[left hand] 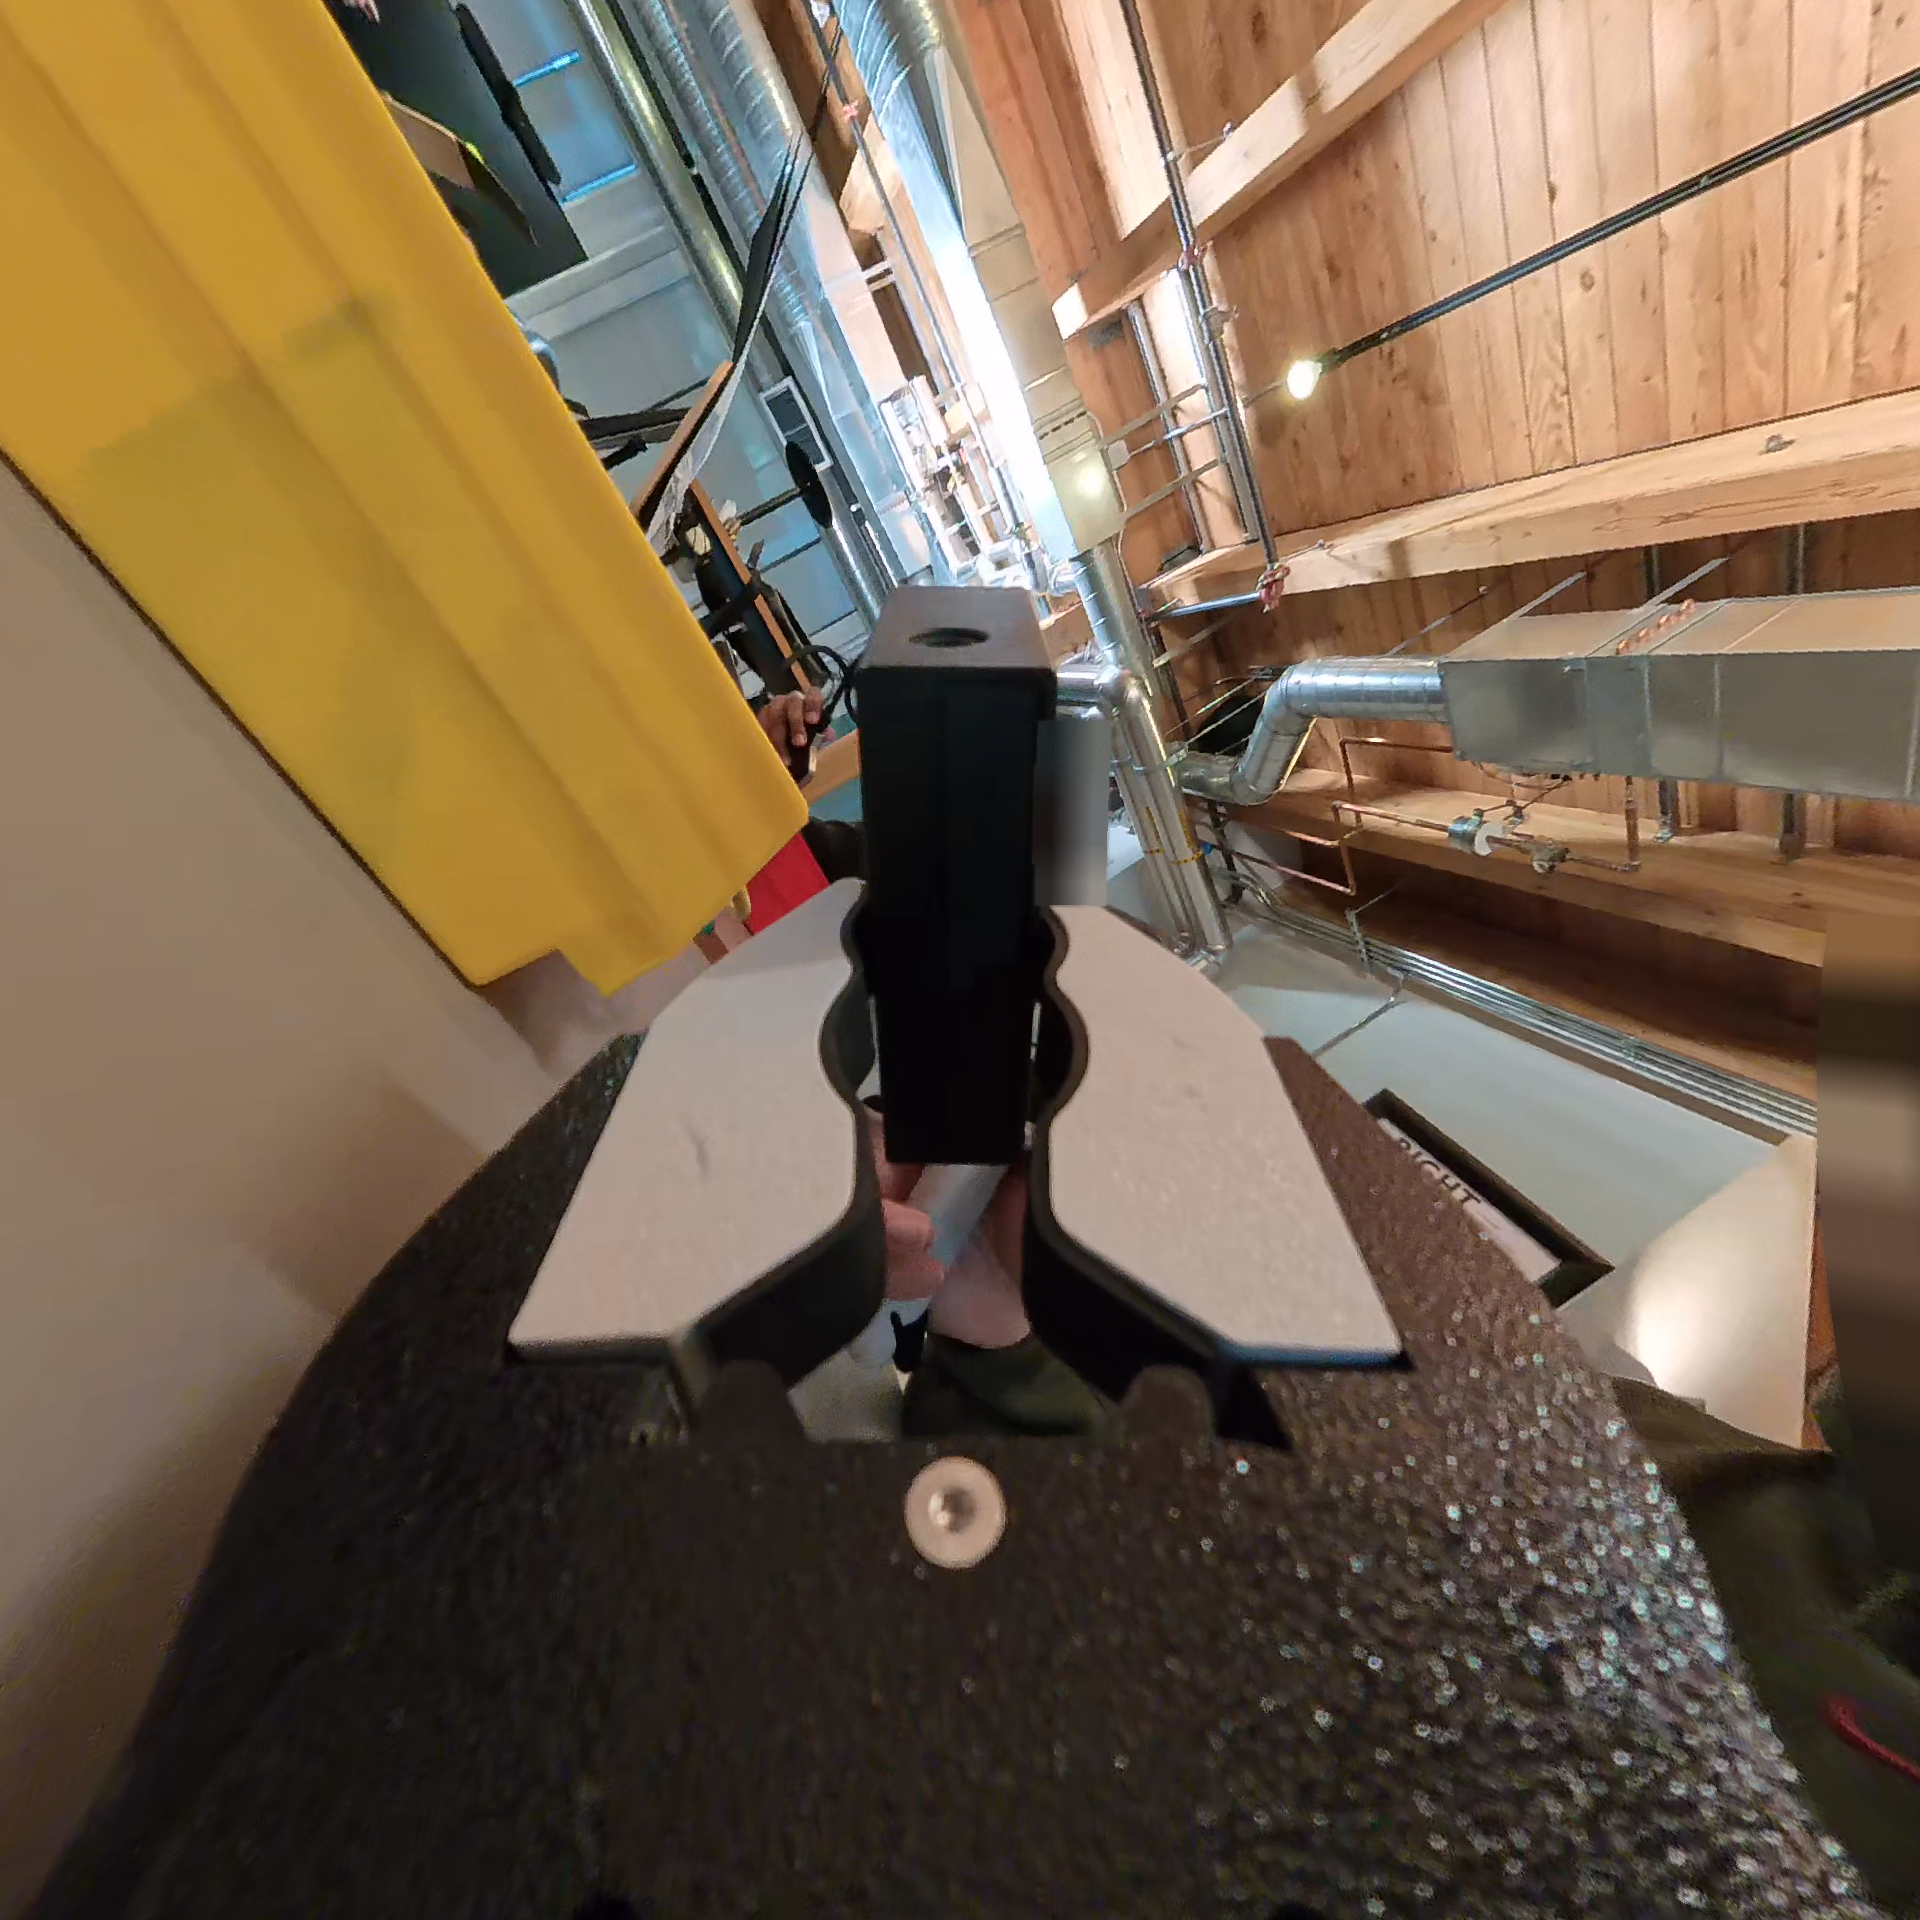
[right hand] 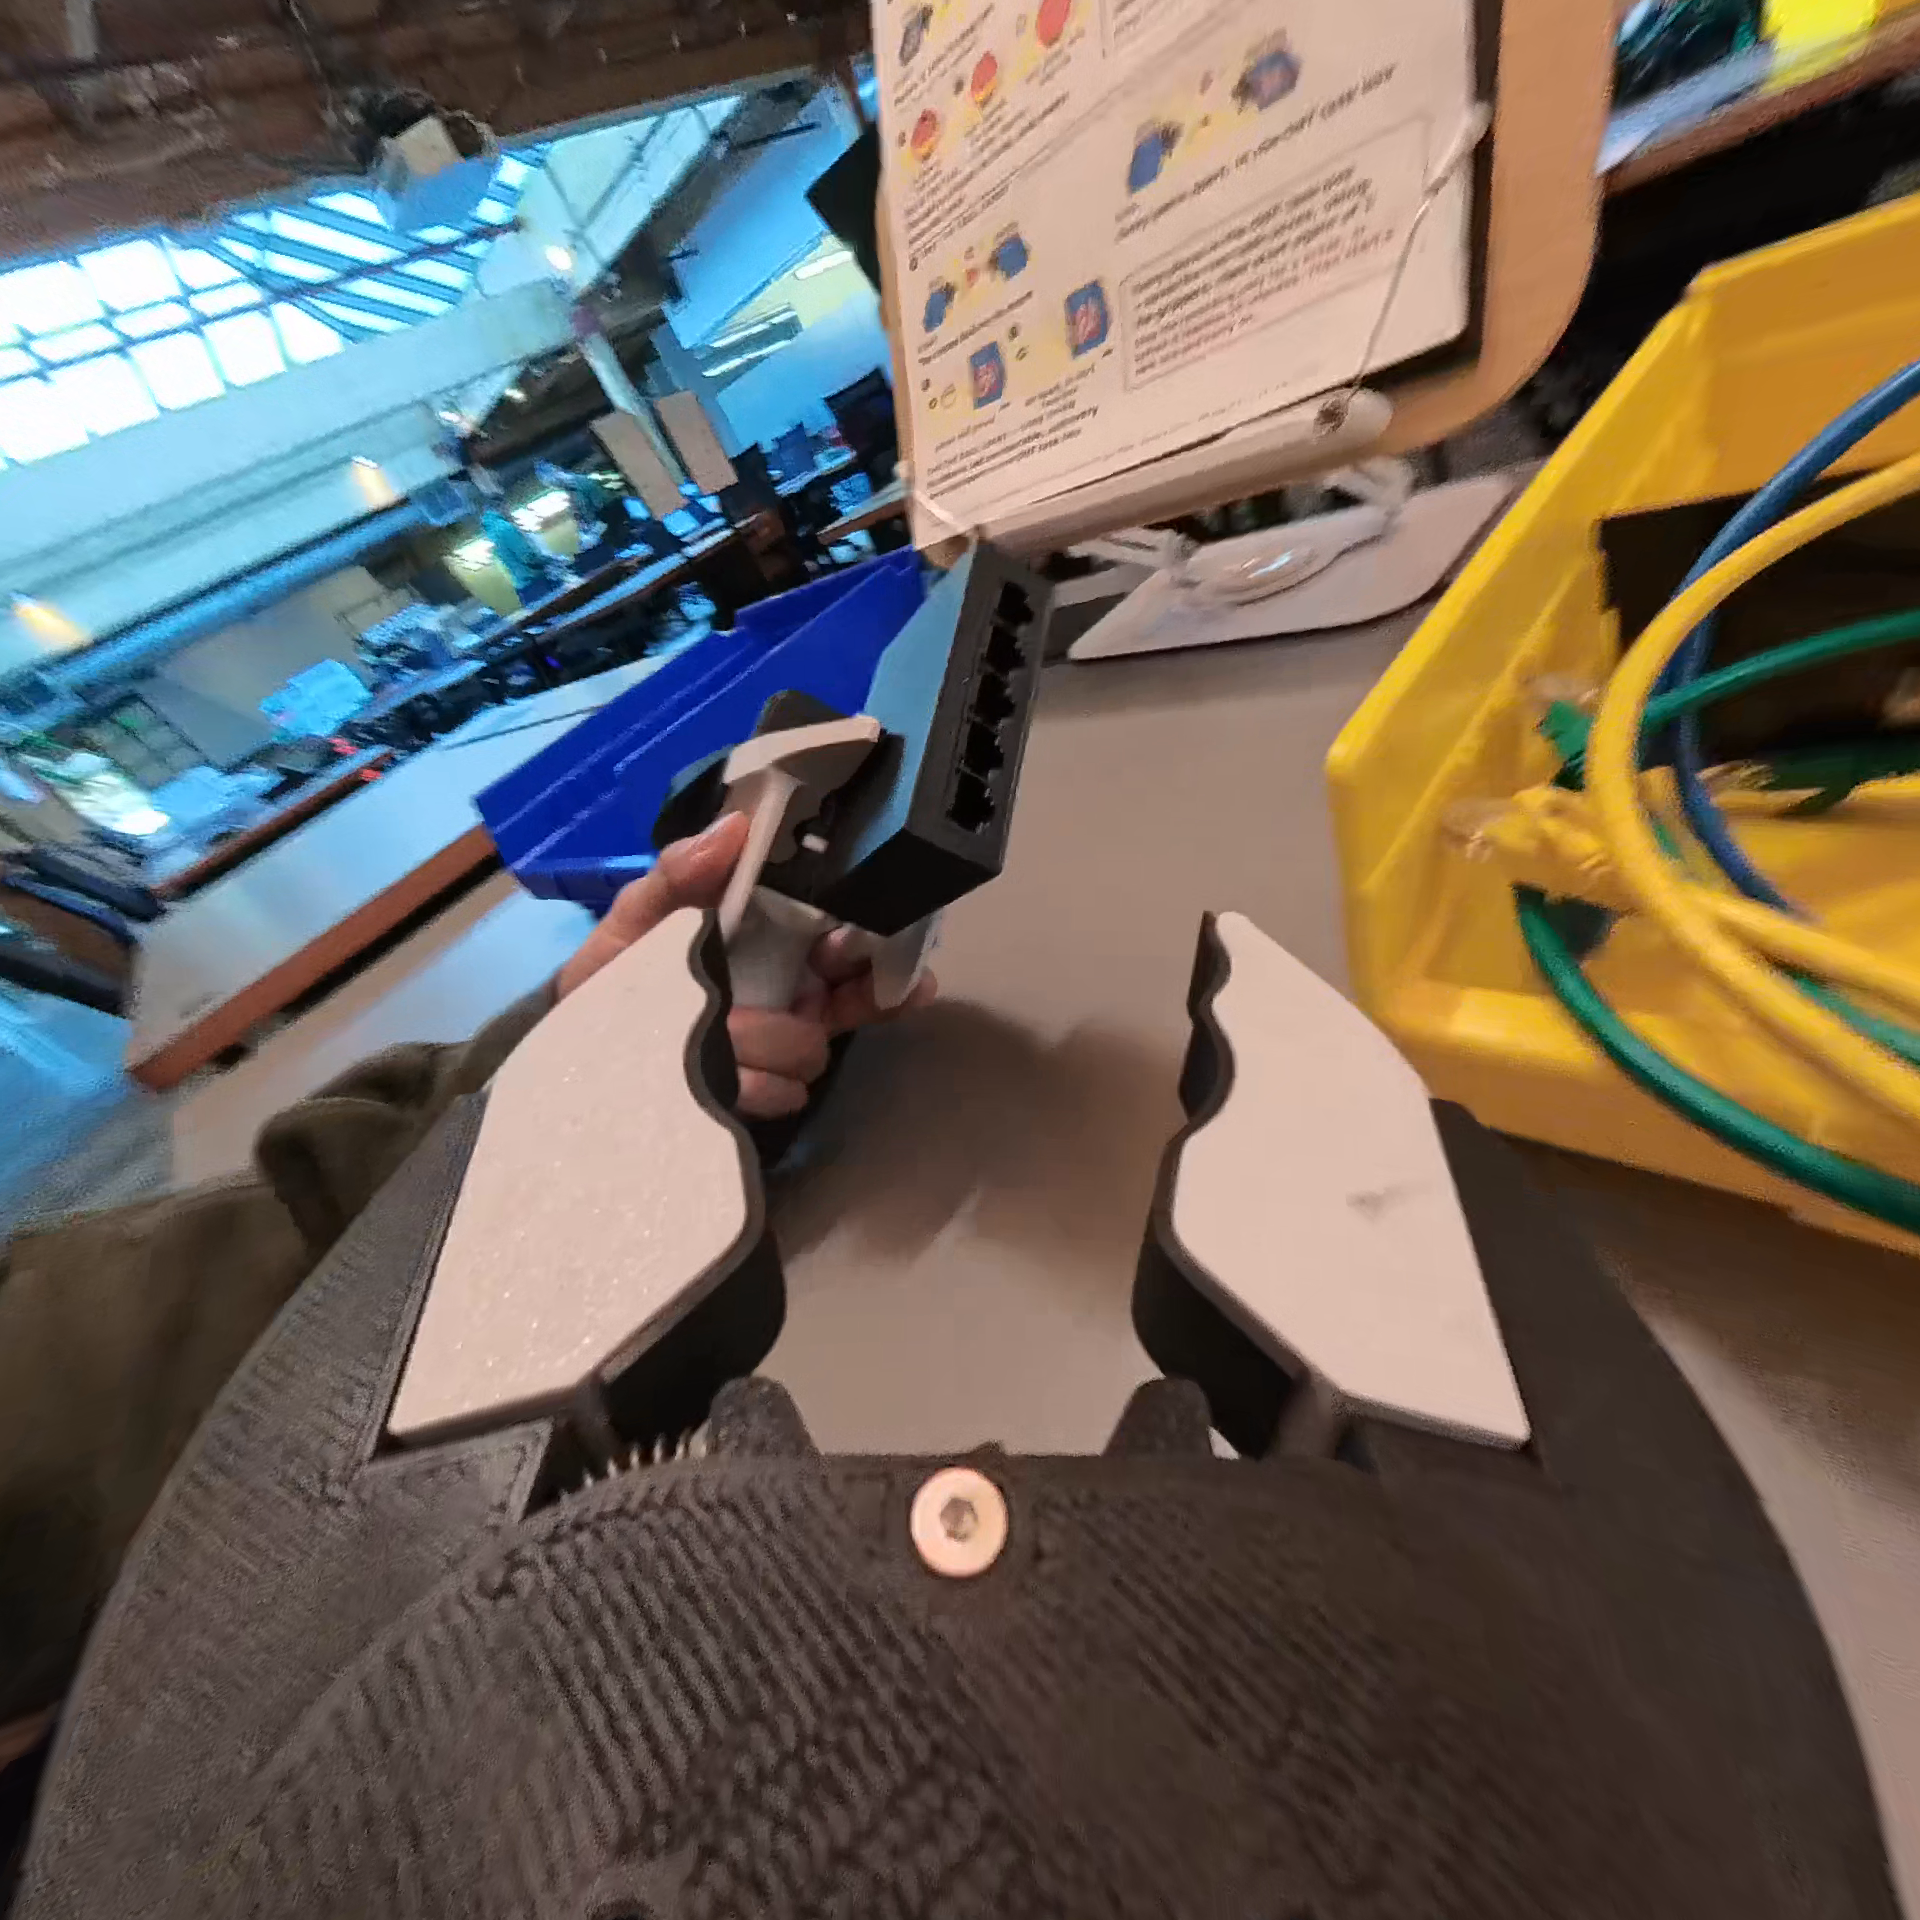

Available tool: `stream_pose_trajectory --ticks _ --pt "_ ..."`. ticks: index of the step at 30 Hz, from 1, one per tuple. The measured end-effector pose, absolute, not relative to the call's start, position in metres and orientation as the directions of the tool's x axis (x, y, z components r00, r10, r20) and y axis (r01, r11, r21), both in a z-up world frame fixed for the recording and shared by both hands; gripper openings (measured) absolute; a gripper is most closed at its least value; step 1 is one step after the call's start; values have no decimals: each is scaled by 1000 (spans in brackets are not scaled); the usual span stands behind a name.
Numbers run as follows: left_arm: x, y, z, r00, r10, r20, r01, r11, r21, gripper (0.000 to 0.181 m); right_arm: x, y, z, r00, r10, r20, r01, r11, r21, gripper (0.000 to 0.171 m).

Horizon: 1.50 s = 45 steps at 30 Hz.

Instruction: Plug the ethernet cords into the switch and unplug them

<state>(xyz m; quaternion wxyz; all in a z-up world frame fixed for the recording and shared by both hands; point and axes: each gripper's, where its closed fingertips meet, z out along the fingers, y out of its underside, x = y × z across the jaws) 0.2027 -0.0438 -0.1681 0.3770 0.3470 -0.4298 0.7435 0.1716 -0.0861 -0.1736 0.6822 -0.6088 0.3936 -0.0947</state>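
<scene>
Left gripper (left hand: 951, 966) clamps the switch (left hand: 948, 894), a light, rigid box. Right gripper (right hand: 956, 997) gapes wide, empty; those floppy cords (right hand: 1704, 904) want gripping at the plugs.

Switch (right hand: 940, 743): black box, row of empty ports facing right, held tilted above the grey table. Ethernet cords (right hand: 1704, 914): yellow, green, blue, loosely coiled in yellow bin (right hand: 1455, 727) at right, unplugged.
</scene>
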Motion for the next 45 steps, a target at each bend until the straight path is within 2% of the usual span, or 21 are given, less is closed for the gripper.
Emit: stream_pose_trajectory --ticks 8,13,21,25,26,29,33,35,37,40,42,45 --pt "174 -67 -169 -529 257 809 -848 -184 -497 26 175 -76 -178 633 -481 -607 -470 384 -795 66" --pt "160 -78 -173 -591 242 769 -805 -116 -582 26 167 -70 -178 646 -357 -674 -543 406 -735 32" --pt "155 -78 -165 -702 242 670 -710 -159 -686 28 160 -70 -171 700 -306 -646 -526 391 -755 28" --pt "149 -80 -155 -724 278 631 -685 -186 -704 37 157 -76 -163 729 -309 -611 -499 371 -783 28" --pt "151 -80 -155 -749 245 615 -660 -203 -723 38 159 -80 -160 728 -321 -606 -488 378 -787 28" --pt "172 -73 -159 -835 39 549 -538 -270 -799 62 161 -90 -162 716 -344 -608 -495 364 -789 28" --pt "189 -63 -165 -853 -105 512 -468 -281 -838 68 170 -120 -136 720 -412 -558 -399 412 -819 28" --pt "192 -60 -167 -854 -125 506 -455 -291 -841 68 186 -154 -119 672 -550 -495 -306 402 -863 28" --pt "192 -59 -166 -850 -106 516 -467 -304 -831 67 206 -176 -104 674 -643 -363 -248 266 -931 27" --pt "190 -57 -163 -850 -68 523 -478 -320 -818 62 263 -205 -89 651 -759 -10 -157 -121 -980 27" --pt "190 -56 -163 -856 -72 511 -466 -321 -825 61 305 -216 -87 675 -704 220 -145 -419 -896 27" --pt "188 -56 -163 -874 -82 479 -438 -293 -850 61 369 -231 -97 696 -499 516 -94 -776 -624 28"
